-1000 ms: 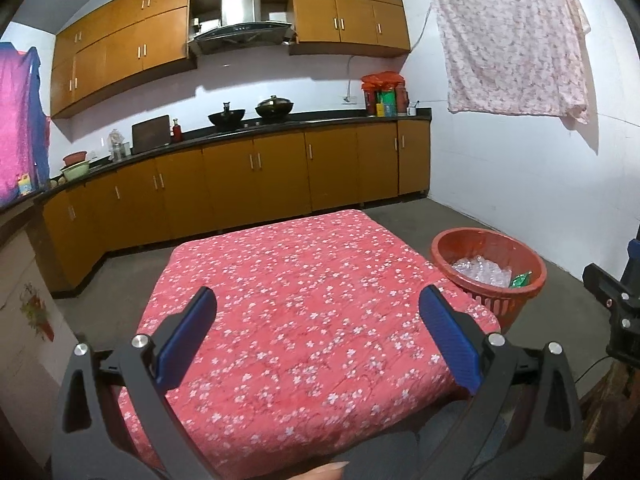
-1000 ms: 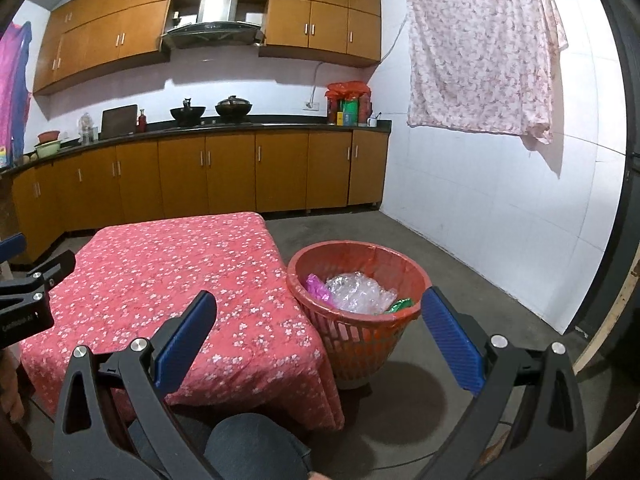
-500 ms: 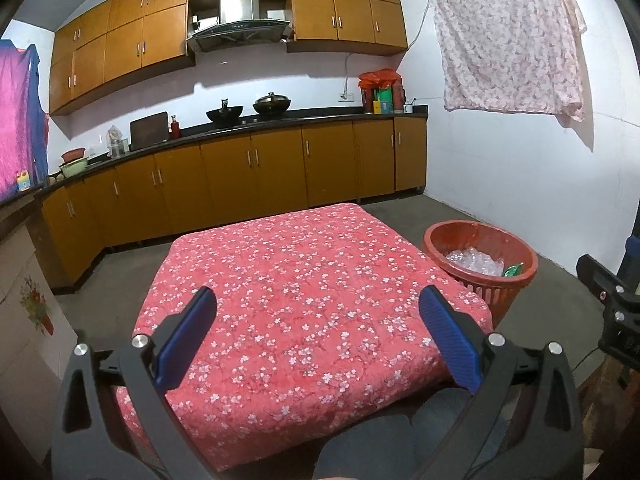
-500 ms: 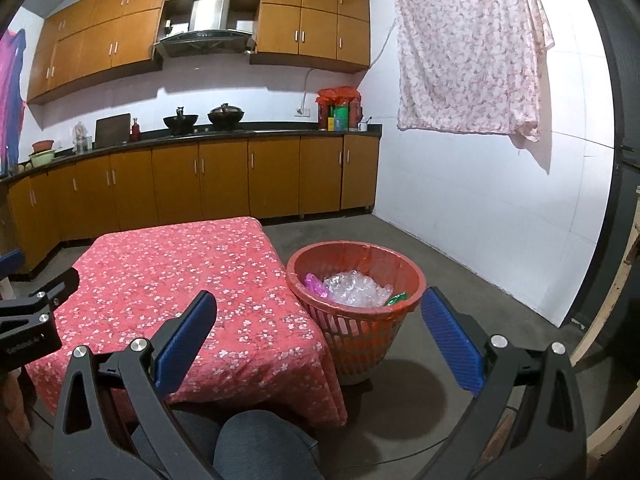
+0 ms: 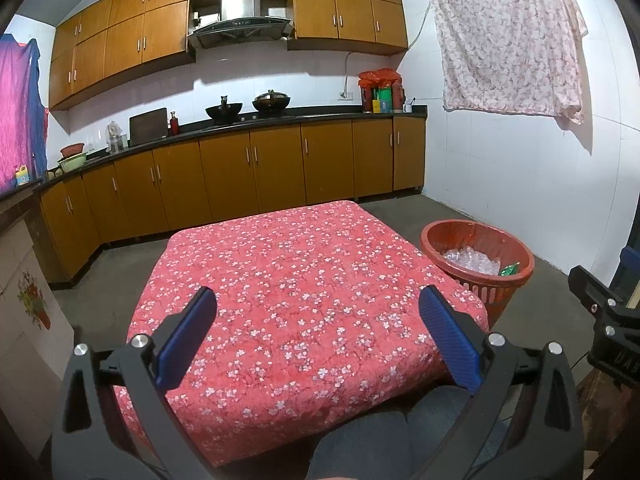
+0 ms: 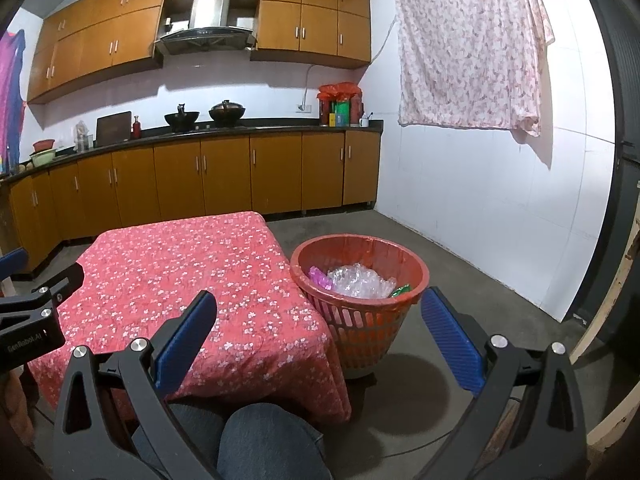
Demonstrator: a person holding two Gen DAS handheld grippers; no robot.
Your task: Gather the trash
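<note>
Left gripper: jaws wide apart, nothing between the blue pads. It hangs above the near edge of the table, aimed level across it toward the kitchen units.

Right gripper: jaws also wide apart, empty. It is aimed over the table's near right corner, with the basket framed between the fingers at centre right.

Person's knees, in blue denim, at bottom centre of the right wrist view.

Table: covered by a red cloth with small white flowers; the visible top is bare.

Red plastic basket: on the grey concrete floor, just beside the table's right edge. Inside it: crumpled clear plastic, a pink wrapper and a green wrapper.

Room: brown cabinets along the far wall under a dark counter, two woks on it; floral sheet hung on the white wall, upper right.
</note>
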